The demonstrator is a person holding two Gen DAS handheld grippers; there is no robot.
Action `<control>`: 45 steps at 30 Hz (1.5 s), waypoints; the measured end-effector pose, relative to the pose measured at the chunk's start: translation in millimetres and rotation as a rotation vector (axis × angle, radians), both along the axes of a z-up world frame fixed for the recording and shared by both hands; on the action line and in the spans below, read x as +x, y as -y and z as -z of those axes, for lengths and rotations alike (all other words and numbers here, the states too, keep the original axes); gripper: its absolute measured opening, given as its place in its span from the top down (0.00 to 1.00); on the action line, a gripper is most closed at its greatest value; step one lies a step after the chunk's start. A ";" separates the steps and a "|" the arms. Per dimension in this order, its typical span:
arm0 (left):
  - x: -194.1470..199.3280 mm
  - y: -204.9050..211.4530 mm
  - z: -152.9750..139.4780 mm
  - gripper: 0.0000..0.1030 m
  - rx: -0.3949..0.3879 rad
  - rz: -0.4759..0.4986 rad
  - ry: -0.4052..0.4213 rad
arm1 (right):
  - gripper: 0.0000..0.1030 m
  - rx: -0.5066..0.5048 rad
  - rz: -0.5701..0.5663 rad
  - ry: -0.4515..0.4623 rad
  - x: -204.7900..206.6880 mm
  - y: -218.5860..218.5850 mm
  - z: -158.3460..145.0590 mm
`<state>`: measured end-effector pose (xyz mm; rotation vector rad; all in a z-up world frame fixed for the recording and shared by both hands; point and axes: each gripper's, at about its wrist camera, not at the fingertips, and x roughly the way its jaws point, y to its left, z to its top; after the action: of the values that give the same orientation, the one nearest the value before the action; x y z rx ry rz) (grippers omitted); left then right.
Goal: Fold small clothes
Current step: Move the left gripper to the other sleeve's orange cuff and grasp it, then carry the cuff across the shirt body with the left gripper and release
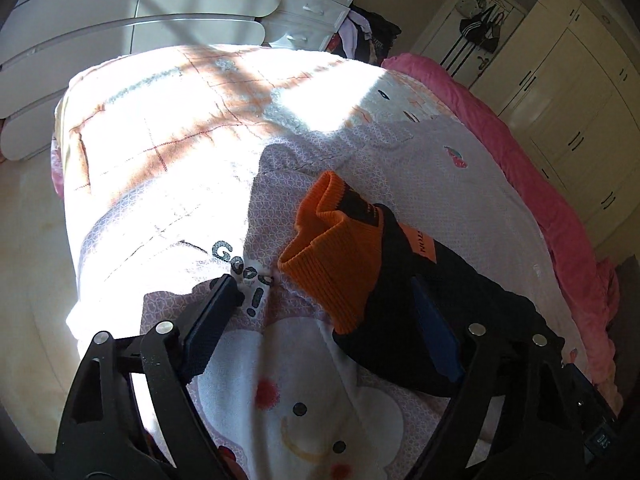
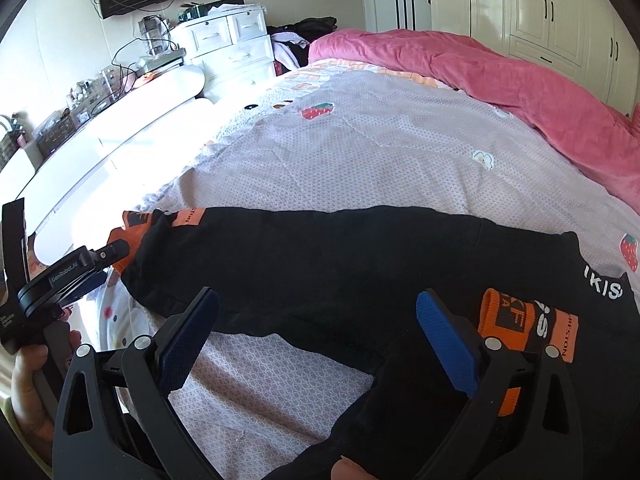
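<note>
Small black pants (image 2: 320, 264) with orange ribbed cuffs lie spread on the bed. One leg runs left to an orange cuff (image 1: 332, 256), the other cuff (image 2: 516, 320) lies at the right. My left gripper (image 1: 328, 300) is open over the left cuff, its right finger (image 1: 436, 336) under or against the black fabric. It also shows in the right wrist view (image 2: 100, 264). My right gripper (image 2: 320, 316) is open over the crotch of the pants, its right finger (image 2: 448, 340) beside the right cuff.
The pants lie on a lilac patterned quilt (image 2: 360, 152) with cartoon prints. A pink blanket (image 2: 500, 80) is bunched along the far side. White drawers (image 2: 228, 48), a curved white footboard (image 1: 140, 12) and white wardrobes (image 2: 540, 8) surround the bed.
</note>
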<state>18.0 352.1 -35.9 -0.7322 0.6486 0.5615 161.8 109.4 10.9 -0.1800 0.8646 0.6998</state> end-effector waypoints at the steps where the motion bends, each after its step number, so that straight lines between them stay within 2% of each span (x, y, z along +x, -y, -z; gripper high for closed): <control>1: 0.7 -0.6 0.9 0.36 0.002 -0.006 0.001 | 0.04 0.003 0.003 -0.007 0.2 0.9 1.5; 4: 5.6 -3.3 0.6 0.39 0.017 -0.012 0.001 | 0.04 0.005 0.008 -0.014 0.3 2.9 4.7; 6: 8.6 -2.0 0.8 0.49 0.029 -0.012 0.003 | 0.04 0.004 0.012 -0.018 1.1 3.7 6.8; 7: 10.3 -0.8 0.2 0.62 0.040 -0.010 0.003 | 0.04 0.005 0.014 -0.023 1.7 5.0 7.7; 8: 12.1 0.1 -0.2 0.70 0.044 -0.004 0.008 | 0.04 0.005 0.016 -0.024 1.9 5.3 8.4; 9: 14.0 0.7 0.3 0.84 0.041 0.001 0.014 | 0.04 0.003 0.017 -0.023 2.5 5.4 8.8; 10: 16.5 2.0 0.9 0.93 0.037 0.009 0.019 | 0.04 0.003 0.022 -0.023 3.1 6.8 9.5; 11: 17.8 3.6 0.8 0.96 0.039 0.016 0.021 | 0.04 0.004 0.025 -0.025 3.6 7.7 9.5; 15: 22.2 12.9 -8.9 0.98 0.079 0.045 0.028 | 0.04 0.013 0.039 -0.034 4.0 15.5 10.9; 31: 25.0 60.2 -64.4 0.98 0.101 0.191 0.189 | 0.04 0.103 0.147 -0.054 12.4 78.0 -1.9; 45: 35.0 114.1 -85.8 0.98 0.148 0.306 0.211 | 0.04 0.172 0.269 -0.045 20.5 155.7 -13.3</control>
<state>53.0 238.0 50.0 -0.5311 0.5040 0.2435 182.3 -46.4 24.3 0.1055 0.8474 0.5244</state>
